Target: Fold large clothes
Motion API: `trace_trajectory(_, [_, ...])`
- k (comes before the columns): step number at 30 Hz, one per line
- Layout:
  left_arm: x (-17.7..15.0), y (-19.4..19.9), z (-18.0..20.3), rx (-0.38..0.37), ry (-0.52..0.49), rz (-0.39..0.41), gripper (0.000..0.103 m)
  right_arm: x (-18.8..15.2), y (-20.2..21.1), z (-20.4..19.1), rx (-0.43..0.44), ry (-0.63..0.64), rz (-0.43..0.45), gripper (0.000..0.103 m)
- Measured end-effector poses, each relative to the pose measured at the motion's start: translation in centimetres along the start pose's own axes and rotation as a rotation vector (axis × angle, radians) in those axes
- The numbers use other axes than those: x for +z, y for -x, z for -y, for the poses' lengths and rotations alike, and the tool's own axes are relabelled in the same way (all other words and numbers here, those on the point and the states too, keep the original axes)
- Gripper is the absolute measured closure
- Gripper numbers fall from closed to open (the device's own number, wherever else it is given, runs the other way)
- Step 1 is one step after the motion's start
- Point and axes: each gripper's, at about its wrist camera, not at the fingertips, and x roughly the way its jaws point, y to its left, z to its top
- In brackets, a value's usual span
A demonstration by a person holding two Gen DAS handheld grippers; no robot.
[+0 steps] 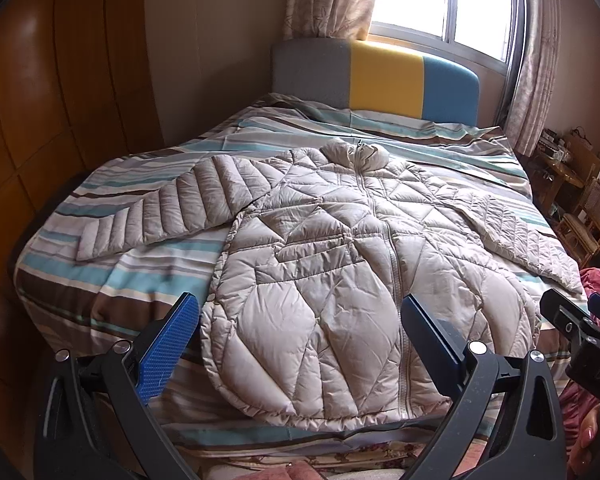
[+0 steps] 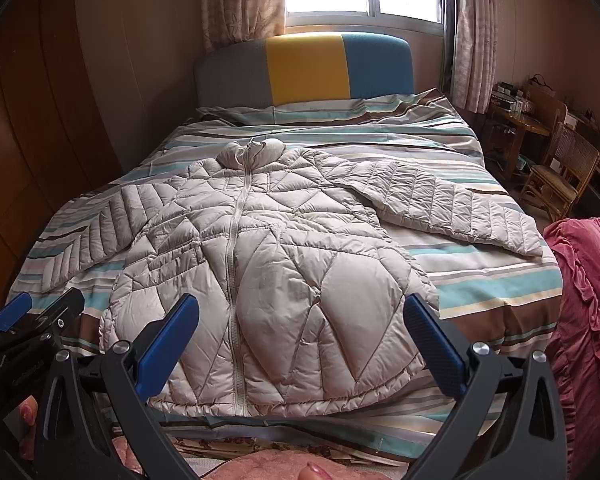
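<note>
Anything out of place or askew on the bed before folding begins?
Nothing stands out. The quilted jacket lies flat, zipped, face up on the striped bedspread, both sleeves spread outward. Both claws, left and right, hover open near its hem, touching nothing.

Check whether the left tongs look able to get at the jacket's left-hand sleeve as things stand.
Probably yes. The left tongs hang open above the jacket hem, and the sleeve lies flat and spread on the striped bedding with nothing on or before it.
</note>
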Motion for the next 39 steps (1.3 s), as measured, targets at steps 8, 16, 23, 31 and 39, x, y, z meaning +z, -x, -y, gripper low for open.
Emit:
trace_trajectory(8, [0.4,-1.1,-0.3,0.029,0.005,-0.019,0.003,0.4,-1.6,1.2,-0.021,-0.037,-0.022,0.002])
trace_trajectory(16, [1.4,-5.0,-0.4,0.106,-0.001,-0.046,0.003,1.6,-5.8,5.2,-0.111,-0.068,0.020,0.002])
trace_trajectory(23, [3.0,-11.0,-0.9,0.213,-0.010,-0.070,0.003,2.7,-11.5,11.3,-0.152,-0.136,0.018,0.002])
trace_trajectory(31, [4.4,-16.9,-1.5,0.236,0.005,-0.114,0.003,5.2,-15.6,18.2,-0.192,-0.233,0.023,0.002])
trace_trajectory(39, [5.1,-22.7,-2.1,0.200,0.008,-0.162,0.003,5.9,-20.6,25.9,-0.367,-0.331,-0.050,0.002])
